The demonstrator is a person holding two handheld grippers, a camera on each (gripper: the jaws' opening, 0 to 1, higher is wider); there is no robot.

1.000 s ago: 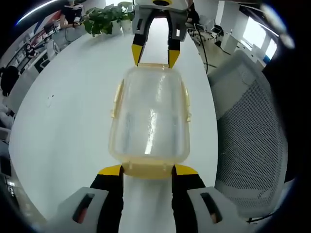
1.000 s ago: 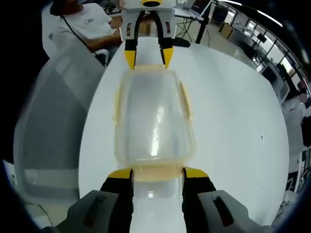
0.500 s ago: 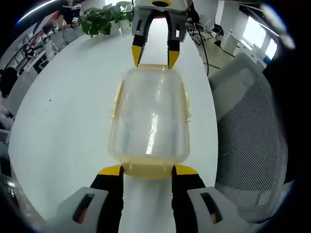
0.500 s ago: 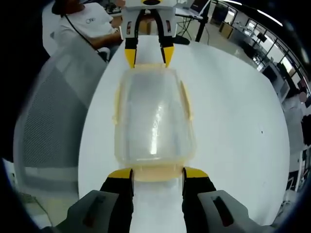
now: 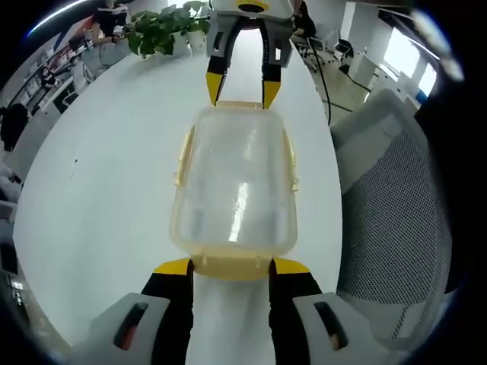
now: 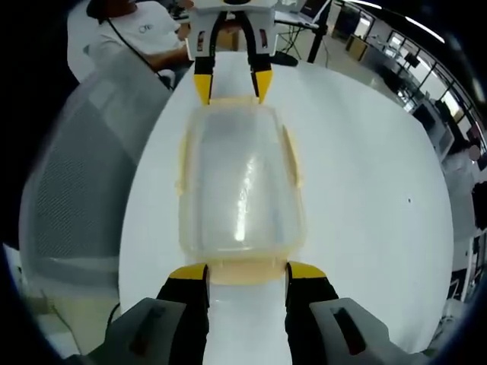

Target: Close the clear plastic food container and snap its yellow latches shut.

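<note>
A clear plastic container [image 5: 234,179] with its lid on lies on the white table [image 5: 99,175], lengthwise between my two grippers. Yellow latches [image 5: 183,156] stick out slightly along both long sides. My left gripper [image 5: 232,266] is open, its yellow tips on either side of the near end latch [image 5: 232,263]. At the far end the right gripper [image 5: 240,90] straddles the other end latch. In the right gripper view the container [image 6: 240,182] appears the other way round. There my right gripper [image 6: 245,272] is open around its near latch [image 6: 245,269], and the left gripper [image 6: 228,85] is opposite.
A grey mesh office chair [image 5: 388,198] stands close to the table edge beside the container, also seen as the chair [image 6: 76,175]. A potted plant [image 5: 163,30] sits at the table's far end. A person in a white shirt [image 6: 133,34] sits beyond the chair.
Both views have shifted slightly against the room. The container and both grippers hold the same places relative to each other.
</note>
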